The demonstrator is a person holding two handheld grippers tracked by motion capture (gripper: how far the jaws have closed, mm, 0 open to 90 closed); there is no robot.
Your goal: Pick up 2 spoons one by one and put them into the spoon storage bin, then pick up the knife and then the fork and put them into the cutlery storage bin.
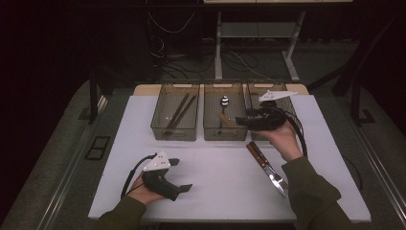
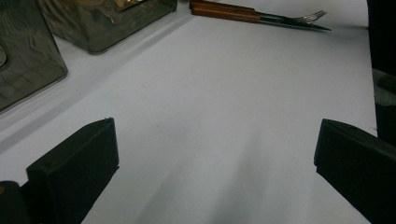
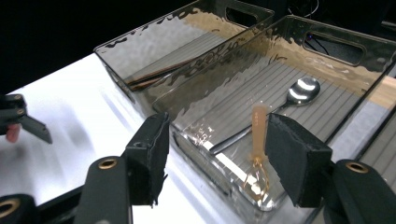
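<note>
Middle bin (image 1: pixel 225 130) is what I'm working at: clear smoky plastic, centre of three in a row at the far side of the white bench (image 1: pixel 215 191). Inside it a metal spoon (image 3: pixel 280 105) lies lengthwise, bowl toward the far end, and a wooden-handled fork (image 3: pixel 258 149) lies beside it, tines near the front wall, seen through the plastic in the right gripper view. Fork and spoon look close together; touching or not, can't tell.

My right gripper (image 1: pixel 251 120) hovers at the front right corner of that bin, pointing left across it. Its jaws stand partly apart, nothing between the pads; the fork just shows in the gap behind them.

Left bin (image 1: pixel 175 129) holds dark chopsticks (image 1: pixel 181 111) laid diagonally. Right bin (image 1: pixel 283 92) is mostly hidden behind my right hand, contents not readable.

On the bench in front of the right bin, a wooden-handled knife (image 1: pixel 257 154) and a second fork (image 1: pixel 274 175) lie side by side, touching or nearly so, handles toward the bins, tips toward me. They're also at the top edge of the left gripper view.

My left gripper (image 1: pixel 182 175) rests low at the near left of the bench, well apart from the bins, pointing right. Jaws wide open, bare bench between them.
</note>
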